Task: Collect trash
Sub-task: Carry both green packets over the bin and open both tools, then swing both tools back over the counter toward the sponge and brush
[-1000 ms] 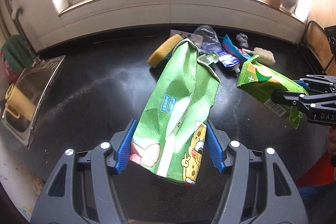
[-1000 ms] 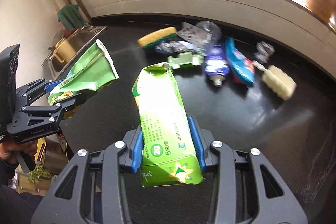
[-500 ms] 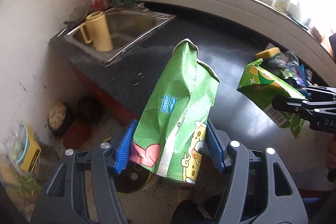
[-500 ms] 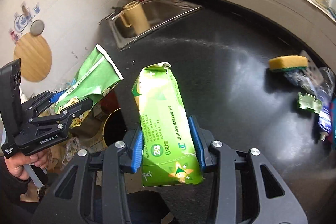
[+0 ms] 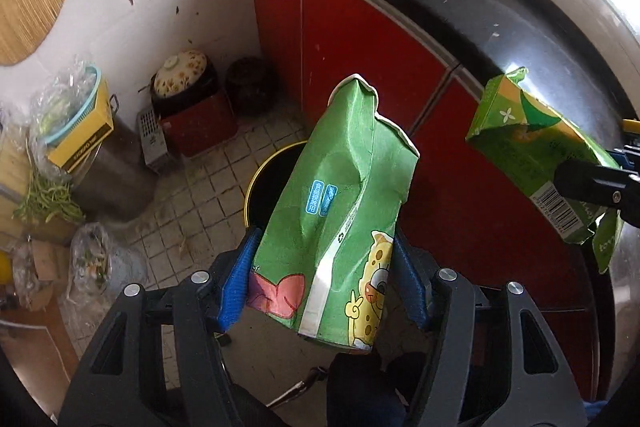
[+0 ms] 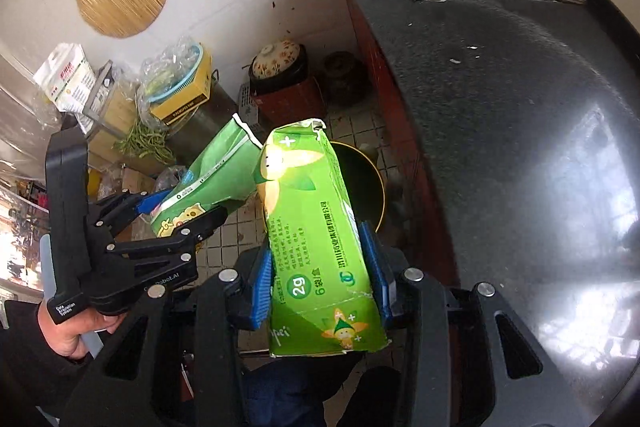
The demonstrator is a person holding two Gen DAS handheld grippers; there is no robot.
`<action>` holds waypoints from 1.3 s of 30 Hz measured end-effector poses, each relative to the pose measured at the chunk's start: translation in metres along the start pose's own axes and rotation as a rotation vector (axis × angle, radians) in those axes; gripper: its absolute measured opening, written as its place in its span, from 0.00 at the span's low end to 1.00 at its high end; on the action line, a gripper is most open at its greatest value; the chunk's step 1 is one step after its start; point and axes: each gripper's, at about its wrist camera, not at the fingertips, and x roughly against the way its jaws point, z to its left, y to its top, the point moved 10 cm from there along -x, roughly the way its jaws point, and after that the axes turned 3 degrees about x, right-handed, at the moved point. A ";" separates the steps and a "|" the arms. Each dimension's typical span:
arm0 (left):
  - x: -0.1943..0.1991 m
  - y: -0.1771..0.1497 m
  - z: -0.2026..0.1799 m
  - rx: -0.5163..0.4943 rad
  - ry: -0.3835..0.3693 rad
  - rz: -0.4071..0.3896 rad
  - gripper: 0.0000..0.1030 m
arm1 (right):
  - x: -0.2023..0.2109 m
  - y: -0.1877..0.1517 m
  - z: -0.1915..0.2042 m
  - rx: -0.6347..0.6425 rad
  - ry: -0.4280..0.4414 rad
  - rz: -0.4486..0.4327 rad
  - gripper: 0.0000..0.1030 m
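A: Both loads look ready to drop. The left tongs point(image 5: 324, 279) are clenched on the crumpled green cartoon bag point(image 5: 340, 195), blue pads pressed into both sides of its lower half. The right tongs point(image 6: 320, 287) are clamped the same way around the green carton point(image 6: 316, 239), which stands up between the jaws with its torn top away from the wrist.

A: And the bin?

B: The black bin with the yellow rim point(image 6: 376, 179) sits on the tiled floor point(image 5: 192, 195), below and just ahead of both tongs, right against the red cabinet point(image 5: 360, 39) under the counter point(image 6: 500, 87). From the left wrist its mouth is mostly hidden behind the bag.

A: So how would you finish it?

B: I'd bring each load squarely above the opening before letting go. The bag is light and crumpled, so it could drift or catch the rim; I'd lower it close first. The carton is stiffer and should fall straight. Release one at a time, so the two don't knock each other aside.

A: Anything readable?

B: The carton shows "2g" in a white circle, Chinese print beside it, and a barcode on its side. The bag has a yellow cartoon sponge figure, a pink shape and a small blue label; its text is too small. The left handle reads "Robot.AI" in part.
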 end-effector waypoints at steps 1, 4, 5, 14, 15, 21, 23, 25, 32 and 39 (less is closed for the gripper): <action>-0.009 0.001 0.004 0.004 0.003 0.008 0.60 | -0.009 0.000 0.002 0.007 -0.004 0.014 0.39; -0.042 -0.002 0.015 0.029 0.000 0.056 0.60 | -0.042 0.012 0.004 0.014 -0.021 0.057 0.39; -0.052 -0.003 0.019 0.041 -0.005 0.066 0.60 | -0.053 0.015 0.003 0.014 -0.025 0.071 0.39; -0.100 -0.009 0.032 0.061 -0.013 0.111 0.60 | -0.114 0.032 -0.007 0.017 -0.066 0.142 0.39; -0.101 -0.008 0.031 0.057 -0.013 0.111 0.60 | -0.118 0.033 -0.008 0.019 -0.067 0.147 0.39; -0.105 -0.002 0.031 0.057 -0.020 0.106 0.77 | -0.124 0.035 -0.002 0.048 -0.058 0.158 0.53; -0.102 -0.001 0.031 0.049 -0.013 0.100 0.78 | -0.117 0.038 -0.002 0.053 -0.061 0.145 0.62; -0.099 -0.001 0.031 0.042 -0.001 0.104 0.78 | -0.106 0.037 0.000 0.061 -0.054 0.138 0.65; -0.033 0.002 -0.001 -0.033 0.011 0.045 0.89 | 0.004 0.023 -0.017 0.037 -0.056 -0.010 0.84; 0.045 0.014 -0.129 -0.295 -0.102 -0.046 0.93 | 0.152 -0.035 -0.105 -0.124 -0.243 -0.194 0.90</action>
